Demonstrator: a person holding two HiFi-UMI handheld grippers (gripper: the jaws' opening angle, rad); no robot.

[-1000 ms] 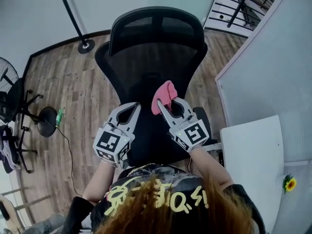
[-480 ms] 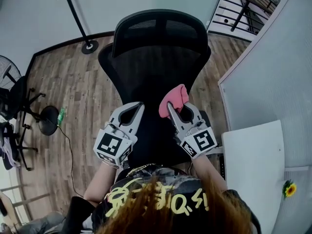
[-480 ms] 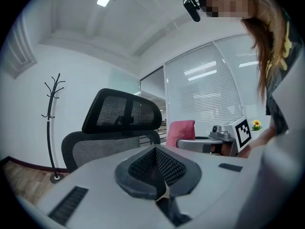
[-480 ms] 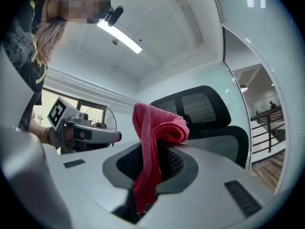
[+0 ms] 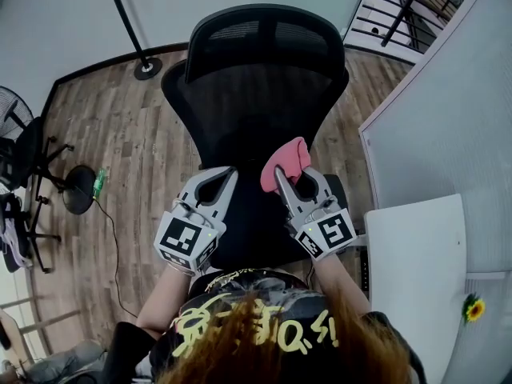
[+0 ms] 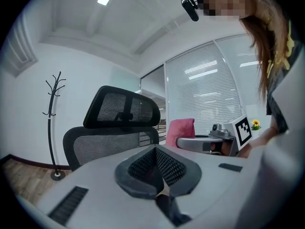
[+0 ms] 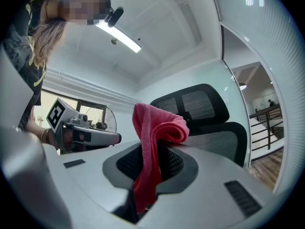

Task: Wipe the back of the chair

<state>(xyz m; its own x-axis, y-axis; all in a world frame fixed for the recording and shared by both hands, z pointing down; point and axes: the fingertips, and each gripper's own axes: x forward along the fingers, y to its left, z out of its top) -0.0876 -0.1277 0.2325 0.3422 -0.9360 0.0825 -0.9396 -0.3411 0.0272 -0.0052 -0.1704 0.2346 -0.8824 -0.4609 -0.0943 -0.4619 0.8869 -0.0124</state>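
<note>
Cloth (image 7: 159, 128) tail deep inside right gripper (image 5: 290, 173)

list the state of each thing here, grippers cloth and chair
left gripper, jaws shut, empty
right gripper, jaws shut on the pink cloth
pink cloth, bunched, clamped, sticking out past the jaws
chair, upright

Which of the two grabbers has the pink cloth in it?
The right gripper, at the head view's right: its jaws pinch the pink cloth. The left gripper beside it has its jaws together with nothing between them.
</note>
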